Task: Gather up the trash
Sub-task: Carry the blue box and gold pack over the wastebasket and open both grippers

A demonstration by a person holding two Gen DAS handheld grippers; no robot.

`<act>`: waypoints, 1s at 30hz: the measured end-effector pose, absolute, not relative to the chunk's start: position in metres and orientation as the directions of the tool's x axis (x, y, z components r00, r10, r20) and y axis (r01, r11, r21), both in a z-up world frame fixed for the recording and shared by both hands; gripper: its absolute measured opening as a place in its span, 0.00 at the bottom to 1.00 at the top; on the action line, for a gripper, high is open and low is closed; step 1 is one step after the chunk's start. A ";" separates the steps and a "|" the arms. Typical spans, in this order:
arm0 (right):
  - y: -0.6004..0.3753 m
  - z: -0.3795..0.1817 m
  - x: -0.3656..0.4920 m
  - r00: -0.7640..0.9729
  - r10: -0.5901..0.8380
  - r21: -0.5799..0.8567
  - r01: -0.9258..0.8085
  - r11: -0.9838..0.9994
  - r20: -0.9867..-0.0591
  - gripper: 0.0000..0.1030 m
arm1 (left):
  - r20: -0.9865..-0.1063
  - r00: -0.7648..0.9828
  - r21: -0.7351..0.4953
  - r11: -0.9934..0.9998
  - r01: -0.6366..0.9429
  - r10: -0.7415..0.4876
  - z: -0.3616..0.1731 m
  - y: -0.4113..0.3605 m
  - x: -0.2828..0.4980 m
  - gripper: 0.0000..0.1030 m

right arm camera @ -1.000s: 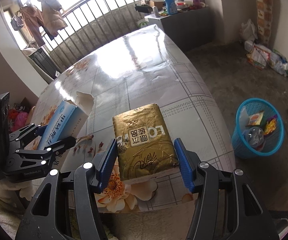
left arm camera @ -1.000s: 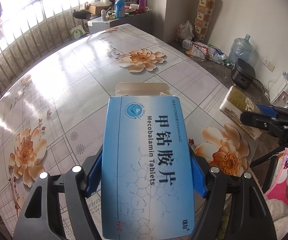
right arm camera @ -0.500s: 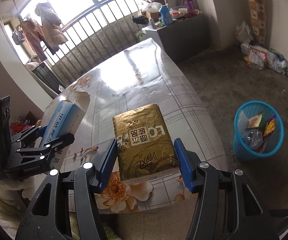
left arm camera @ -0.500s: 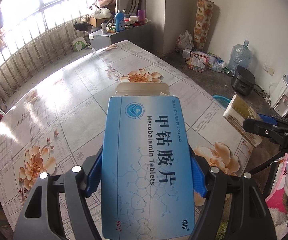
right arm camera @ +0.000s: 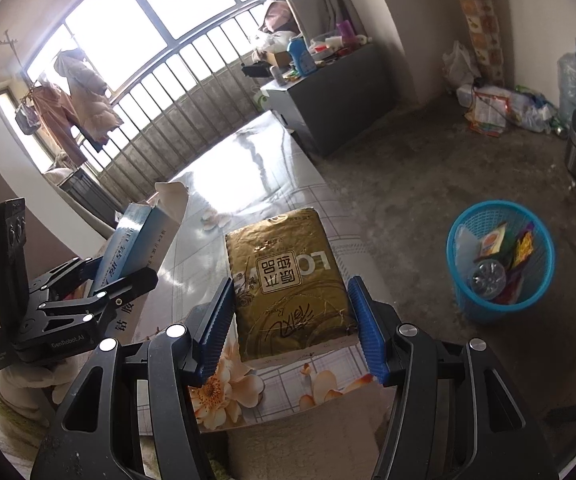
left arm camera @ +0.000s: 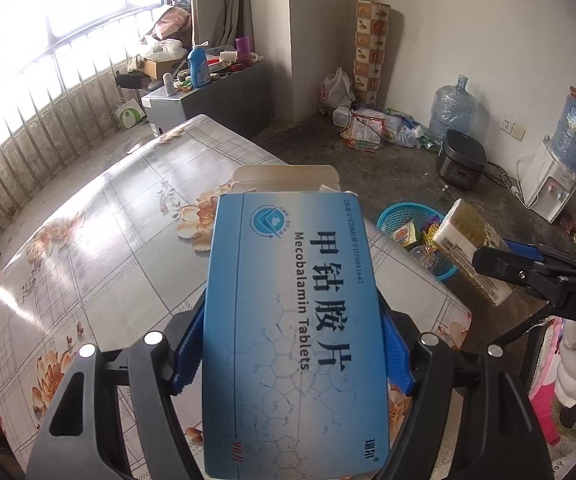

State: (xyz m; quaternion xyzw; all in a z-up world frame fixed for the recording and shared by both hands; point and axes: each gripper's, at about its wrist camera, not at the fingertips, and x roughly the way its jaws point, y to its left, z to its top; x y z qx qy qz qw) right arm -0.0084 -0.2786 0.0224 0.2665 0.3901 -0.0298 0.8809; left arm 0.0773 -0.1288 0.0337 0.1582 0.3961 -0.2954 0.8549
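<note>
The left claw (left arm camera: 293,344) is clenched on a blue medicine box (left arm camera: 293,320), its blue pads pressing the two long side faces about halfway along the box. The box sits lifted above the bench (left arm camera: 88,240), with its far end flap standing open. Open like that, it is probably empty or nearly so: very light, thin card, stiff along its length but easy to crush across the width. The grip on the side walls looks sound as long as the squeeze is gentle; a harder pinch would likely buckle the walls and let the smooth printed card slide out.

The right claw (right arm camera: 289,322) grasps a gold tissue pack (right arm camera: 288,280) by its two long sides, held out over the near edge of the bench. The pack is soft and springy under a thin, glossy film, so the pads probably sink in a little and hold it well, though the film itself is slippery and the far end may sag. It seems light too. From the left camera the same pack appears at the right, above the floor side of the bench.

The blue trash basket (right arm camera: 499,264) stands on the floor to the right of the bench, well apart from both claws, already holding a bottle and wrappers. Both pieces are light enough to drop in from above without harm.
</note>
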 end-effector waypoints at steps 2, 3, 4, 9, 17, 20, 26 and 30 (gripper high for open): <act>-0.287 0.022 -0.012 0.701 0.146 0.457 0.279 0.845 -0.698 0.52 | -0.770 0.500 0.031 0.759 0.651 -0.397 0.035 -0.143 0.079 0.69; -0.292 0.022 -0.014 0.704 0.140 0.462 0.290 0.838 -0.696 0.52 | -0.770 0.493 0.028 0.750 0.660 -0.405 0.036 -0.151 0.081 0.69; -0.297 0.022 -0.016 0.707 0.131 0.464 0.303 0.832 -0.695 0.52 | -0.770 0.485 0.024 0.741 0.671 -0.414 0.036 -0.159 0.082 0.69; -0.339 0.021 -0.034 0.720 0.035 0.467 0.411 0.783 -0.693 0.52 | -0.779 0.423 -0.006 0.680 0.733 -0.463 0.037 -0.206 0.096 0.69; -0.433 -0.009 -0.083 0.645 -0.172 0.466 0.687 0.558 -0.745 0.52 | -0.799 0.294 -0.079 0.577 0.813 -0.524 0.031 -0.312 0.136 0.69; -0.450 -0.033 -0.093 0.609 -0.174 0.481 0.743 0.465 -0.773 0.52 | -0.826 0.216 -0.128 0.546 0.828 -0.520 0.011 -0.356 0.150 0.69; -0.475 -0.080 -0.085 0.568 -0.131 0.502 0.796 0.338 -0.812 0.52 | -0.888 0.112 -0.149 0.509 0.848 -0.447 -0.051 -0.448 0.170 0.69; -0.499 -0.108 -0.066 0.574 -0.087 0.536 0.801 0.268 -0.814 0.53 | -0.905 0.062 -0.175 0.501 0.847 -0.422 -0.089 -0.500 0.179 0.70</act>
